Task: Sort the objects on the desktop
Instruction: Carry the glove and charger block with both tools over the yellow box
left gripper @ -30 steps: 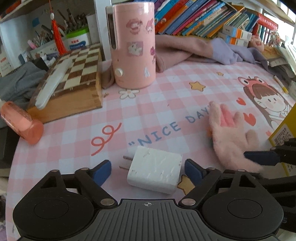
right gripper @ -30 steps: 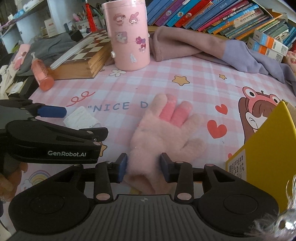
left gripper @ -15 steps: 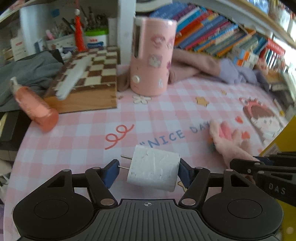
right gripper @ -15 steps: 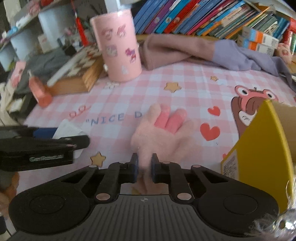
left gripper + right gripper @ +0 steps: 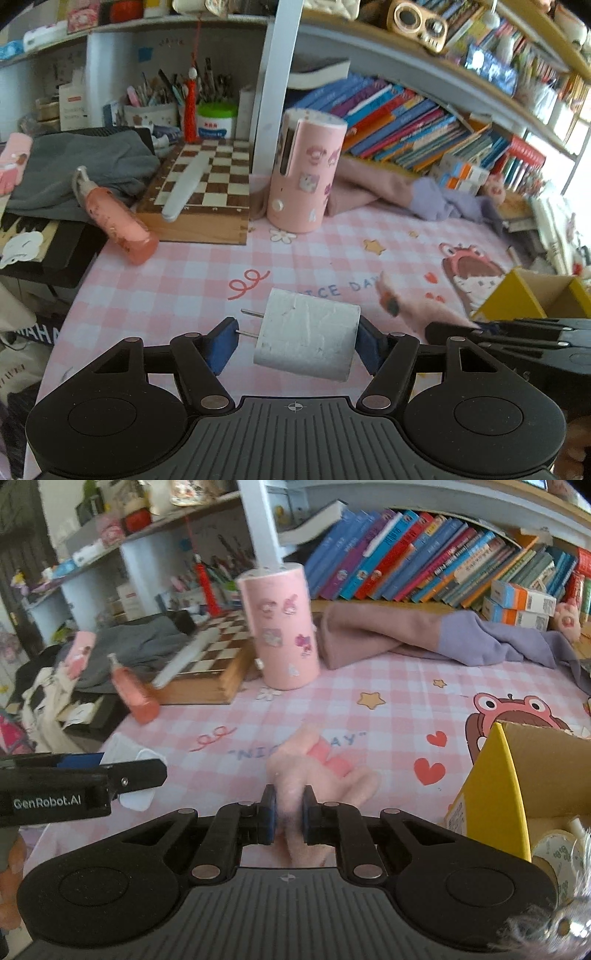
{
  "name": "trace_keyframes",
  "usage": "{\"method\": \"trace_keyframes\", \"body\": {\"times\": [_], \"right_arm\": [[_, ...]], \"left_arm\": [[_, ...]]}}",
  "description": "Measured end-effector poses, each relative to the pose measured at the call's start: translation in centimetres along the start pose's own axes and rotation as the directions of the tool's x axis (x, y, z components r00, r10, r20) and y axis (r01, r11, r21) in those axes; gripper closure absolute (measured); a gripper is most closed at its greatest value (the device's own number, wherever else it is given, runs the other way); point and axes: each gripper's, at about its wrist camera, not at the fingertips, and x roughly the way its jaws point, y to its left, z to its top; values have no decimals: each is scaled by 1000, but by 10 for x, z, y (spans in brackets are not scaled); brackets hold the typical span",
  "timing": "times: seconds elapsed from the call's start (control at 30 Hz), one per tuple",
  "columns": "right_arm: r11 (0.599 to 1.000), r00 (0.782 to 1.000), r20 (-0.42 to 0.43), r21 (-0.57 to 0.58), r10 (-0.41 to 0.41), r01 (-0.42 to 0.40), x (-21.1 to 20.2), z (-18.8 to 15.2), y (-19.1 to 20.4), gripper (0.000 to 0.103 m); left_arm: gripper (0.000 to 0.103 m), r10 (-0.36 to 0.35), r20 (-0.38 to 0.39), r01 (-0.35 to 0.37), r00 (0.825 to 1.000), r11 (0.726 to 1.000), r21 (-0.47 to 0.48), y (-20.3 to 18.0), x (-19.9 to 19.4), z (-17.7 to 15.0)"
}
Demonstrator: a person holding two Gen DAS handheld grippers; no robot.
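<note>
Both loads have left the pink checked table [image 5: 177, 273] since a second ago: the left hand-held gripper [image 5: 295, 341] clamps the white charger [image 5: 308, 338] in the air, and the right hand-held gripper [image 5: 287, 812] pinches the pink glove's [image 5: 325, 775] cuff. At 3 o'clock the yellow box [image 5: 495, 797] stands open. Only the right wrist view shows tape rolls [image 5: 554, 853] inside it.

white charger [image 5: 308, 341] in left gripper [image 5: 295, 341] — above pink mat [image 5: 192, 269]
</note>
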Motion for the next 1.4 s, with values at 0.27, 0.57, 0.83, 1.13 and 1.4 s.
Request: {"method": "trace_keyframes", "body": {"times": [0.27, 0.57, 0.83, 1.13, 1.4], "right_arm": [[999, 999, 41, -33, 16, -14, -41, -15, 20, 91], [999, 998, 63, -51, 3, 1, -77, -43, 49, 91], [999, 997, 76, -50, 25, -21, -109, -70, 75, 92], [1000, 996, 85, -20, 14, -13, -145, -109, 99, 92], [998, 996, 80, 54, -35, 31, -172, -141, 101, 92]], "left_arm": [[36, -35, 50, 37, 998, 999, -33, 1, -47, -18], [36, -98, 86, 105, 991, 992, -74, 10, -93, -41], [36, -127, 96, 136, 987, 987, -87, 14, -134, -69], [36, -155, 71, 161, 985, 983, -88, 18, -167, -103], [36, -217, 21, 218, 976, 975, -43, 7, -174, -123]]}}
